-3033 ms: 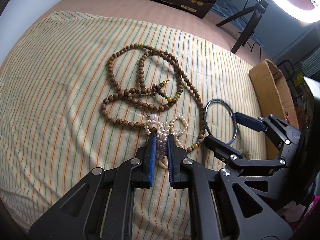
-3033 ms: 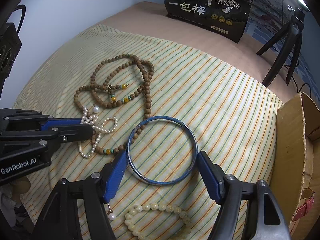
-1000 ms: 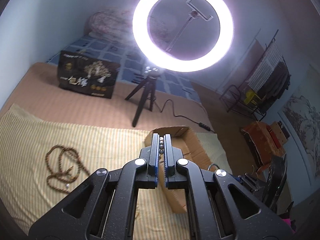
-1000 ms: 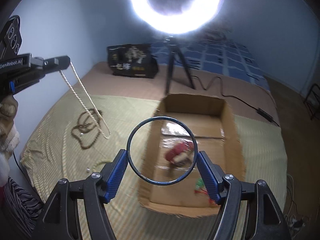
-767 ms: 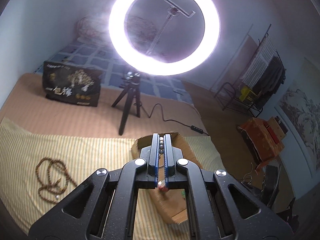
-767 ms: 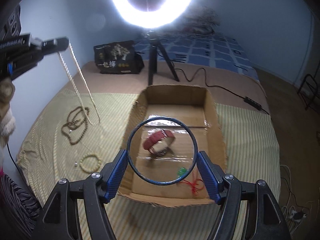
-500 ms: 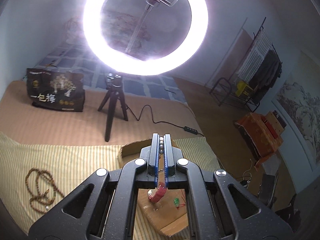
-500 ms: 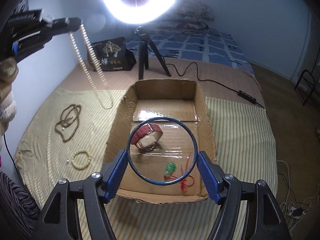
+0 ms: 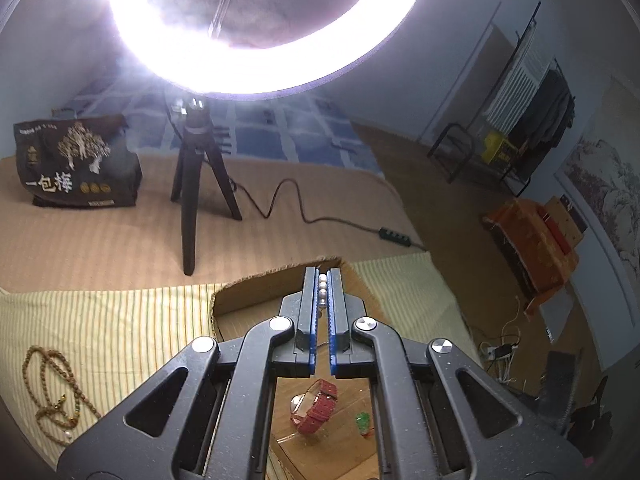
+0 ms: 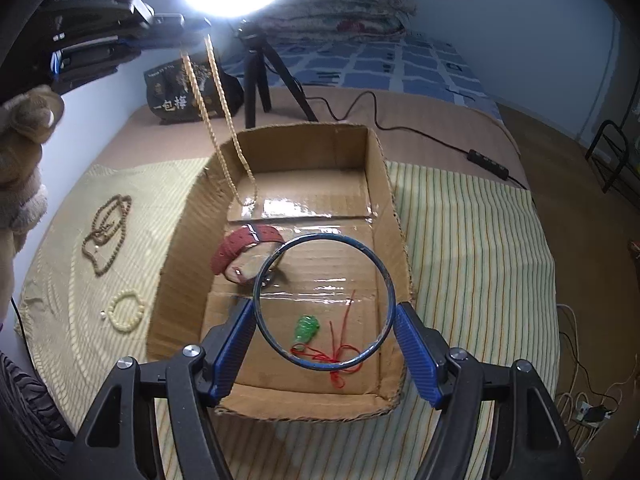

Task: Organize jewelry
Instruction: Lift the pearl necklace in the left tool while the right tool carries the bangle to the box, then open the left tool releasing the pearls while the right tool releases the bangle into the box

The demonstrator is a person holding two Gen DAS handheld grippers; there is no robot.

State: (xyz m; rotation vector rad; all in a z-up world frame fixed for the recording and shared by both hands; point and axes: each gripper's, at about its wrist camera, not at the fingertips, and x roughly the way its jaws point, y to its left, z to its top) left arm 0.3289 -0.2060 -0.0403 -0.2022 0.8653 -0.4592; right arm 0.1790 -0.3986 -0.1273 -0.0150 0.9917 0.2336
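My left gripper is shut on a pearl necklace. In the right wrist view that gripper is high at the upper left and the necklace hangs as a long loop, its lower end over the far left of the cardboard box. My right gripper is shut on a blue bangle, held above the box's near half. In the box lie a red-strap watch and a green pendant on red cord.
A brown bead necklace and a cream bead bracelet lie on the striped cloth left of the box. A ring light on a tripod, a dark bag and a power cable are behind the box.
Both grippers lifted their pieces off the cloth and carried them right, over the box. In the last half second the hanging necklace swung from beside the box to above its inside.
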